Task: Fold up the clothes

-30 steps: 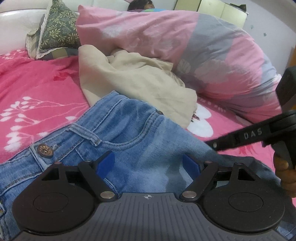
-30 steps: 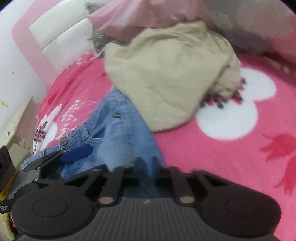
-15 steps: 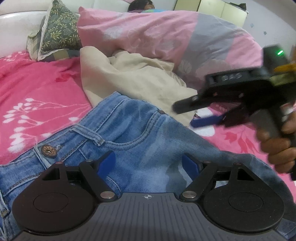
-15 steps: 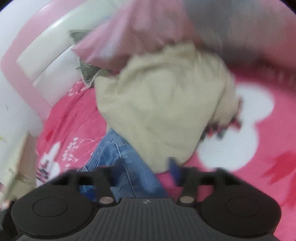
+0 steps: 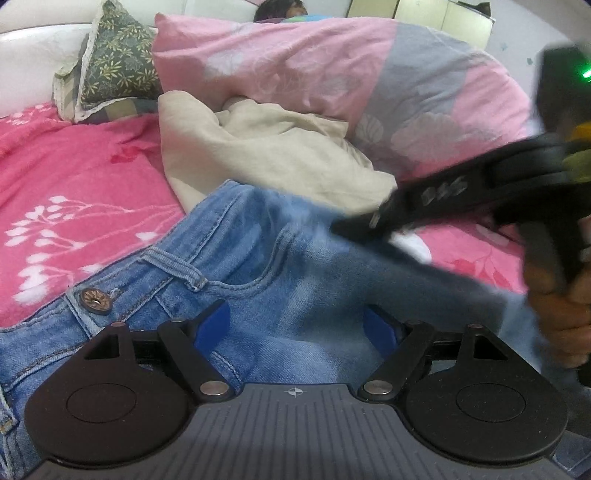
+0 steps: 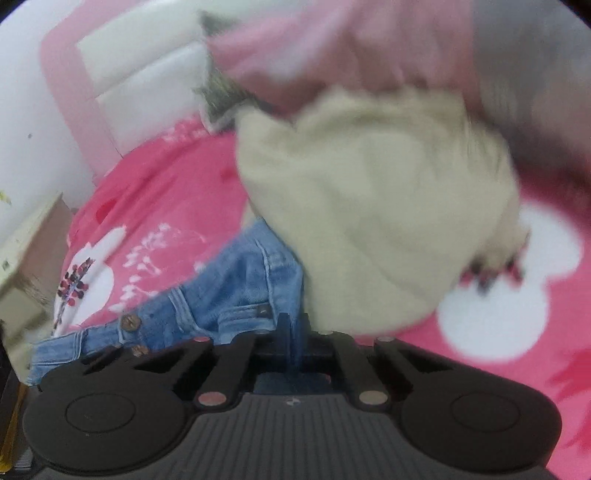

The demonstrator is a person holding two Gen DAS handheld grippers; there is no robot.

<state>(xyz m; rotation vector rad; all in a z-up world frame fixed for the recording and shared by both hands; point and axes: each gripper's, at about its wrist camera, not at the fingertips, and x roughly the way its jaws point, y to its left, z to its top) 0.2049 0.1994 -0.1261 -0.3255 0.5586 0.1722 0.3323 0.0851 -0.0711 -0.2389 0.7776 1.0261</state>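
Here the right gripper [image 6: 293, 332] has its jaws drawn together on a fold of the blue jeans [image 6: 236, 288]; a narrow strip of denim stands pinched between the two fingers, which sprang apart and snapped back together within the last second. In the left wrist view the same tool reaches in from the right edge, blurred, its black fingers [image 5: 373, 225] lying over the jeans at the hip side, with a person's hand [image 5: 565, 314] wrapped round its handle.

The left gripper [image 5: 297, 325] stands wide, its blue pads [image 5: 212, 323] spread well apart, both hovering just over the denim below the front pocket; nothing is pinched between them.

The jeans lie spread on the pink floral bedspread [image 5: 74, 192], waistband toward the left of the left wrist view, the brass button [image 5: 95, 297] and a belt loop [image 5: 173, 262] showing there. Just beyond the jeans, touching their upper edge and partly lying over it, is a crumpled beige garment [image 5: 266, 158]. Behind the beige garment rises a pink-and-grey quilt [image 5: 332, 74], bunched in a long heap. To the left of the quilt, farther from the jeans, a green patterned pillow [image 5: 114, 62] leans against the white headboard [image 5: 33, 62]. Beyond the quilt a person's dark hair [image 5: 273, 7] shows at the top edge.
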